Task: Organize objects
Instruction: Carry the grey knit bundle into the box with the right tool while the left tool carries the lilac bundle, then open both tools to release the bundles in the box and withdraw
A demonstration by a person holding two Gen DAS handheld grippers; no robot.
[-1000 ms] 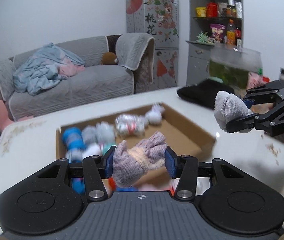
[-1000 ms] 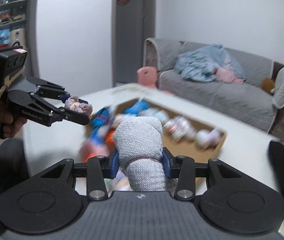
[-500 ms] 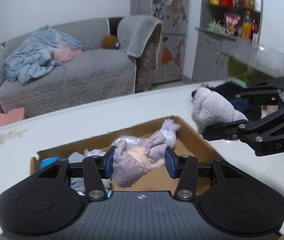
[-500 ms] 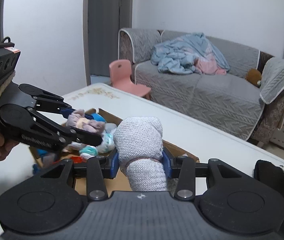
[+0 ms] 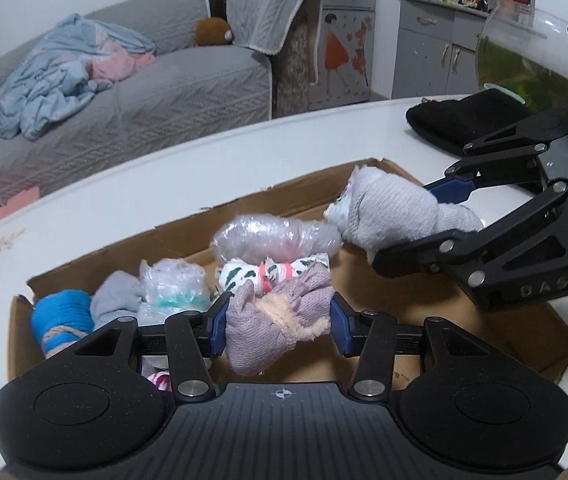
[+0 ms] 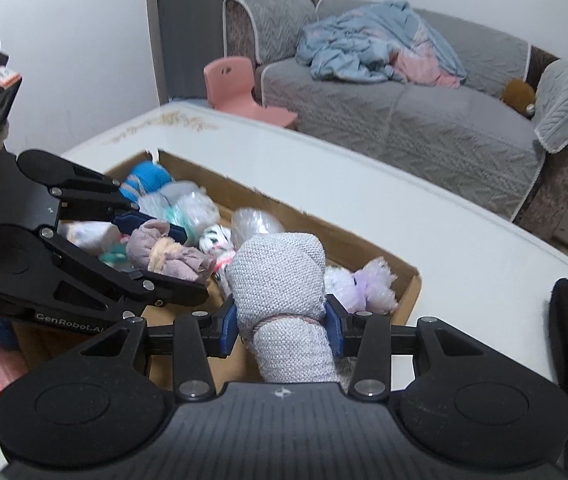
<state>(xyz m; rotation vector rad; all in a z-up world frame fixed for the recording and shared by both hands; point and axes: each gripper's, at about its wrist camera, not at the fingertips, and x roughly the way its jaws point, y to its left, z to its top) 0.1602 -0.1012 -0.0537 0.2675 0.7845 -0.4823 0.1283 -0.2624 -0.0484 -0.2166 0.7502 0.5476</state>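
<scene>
Both grippers hang over the cardboard box on the white counter, each with a rolled-up sock bundle. The left gripper has its jaws pinching a fuzzy purple sock bundle above the middle of the box. The right gripper has its jaws pinching a gray sock bundle over the far right part of the box.

I think this is the putting-in step. Next, each bundle needs to go down into a bare spot on the box floor, and then the jaws need to spread to let it go. The right half of the box looks bare, so there is room.

The box already holds a row of bundles: a blue one at the left end, a gray one, two wrapped in clear plastic, a white one with green marks, and a fluffy white and purple one at the far right. A black cloth lies on the counter past the box.
</scene>
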